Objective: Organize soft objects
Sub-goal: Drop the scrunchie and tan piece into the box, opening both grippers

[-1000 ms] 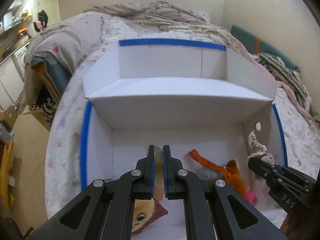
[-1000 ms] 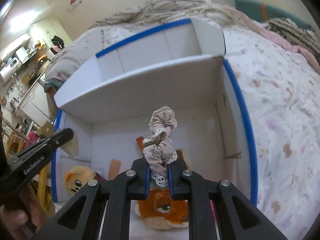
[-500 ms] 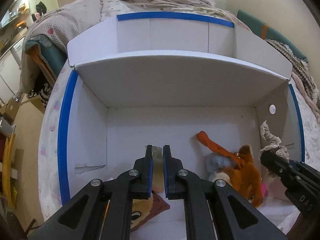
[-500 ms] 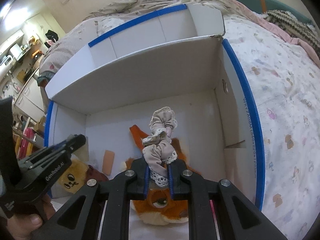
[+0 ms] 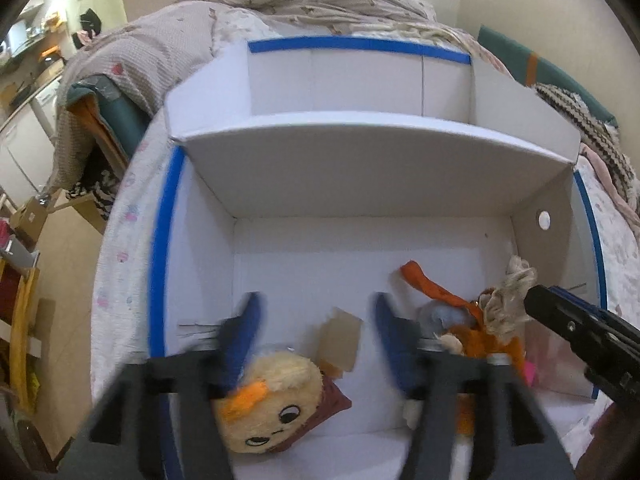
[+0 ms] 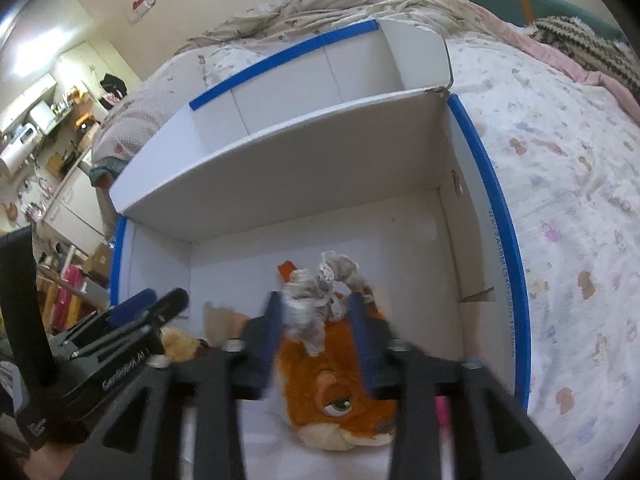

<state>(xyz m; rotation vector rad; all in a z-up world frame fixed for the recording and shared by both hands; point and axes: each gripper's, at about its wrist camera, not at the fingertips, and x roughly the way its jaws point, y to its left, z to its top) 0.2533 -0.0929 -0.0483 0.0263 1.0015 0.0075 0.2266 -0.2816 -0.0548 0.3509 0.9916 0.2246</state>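
A white cardboard box (image 5: pixel 160 264) with blue-taped edges lies open on the bed. My left gripper (image 5: pixel 316 320) is open above a small tan piece (image 5: pixel 340 344) and a yellow plush face (image 5: pixel 268 408) on the box floor. My right gripper (image 6: pixel 316 316) is open; the beige lace scrunchie (image 6: pixel 320 292) hangs loose between its fingers above an orange fox plush (image 6: pixel 332 392). The scrunchie (image 5: pixel 508 300) and fox (image 5: pixel 472 344) also show in the left wrist view, beside the right gripper (image 5: pixel 536 300). The left gripper (image 6: pixel 160 300) shows in the right wrist view.
The box's rear flap (image 6: pixel 280 160) overhangs the far part of the floor. A floral bedsheet (image 6: pixel 560 200) surrounds the box, with crumpled blankets (image 5: pixel 320 4) behind. The bed's left edge drops to the floor and clutter (image 5: pixel 24 280).
Both grippers have opened. The left let go of the tan piece, which now lies on the box floor. The right released the scrunchie, which is dropping over the fox plush.
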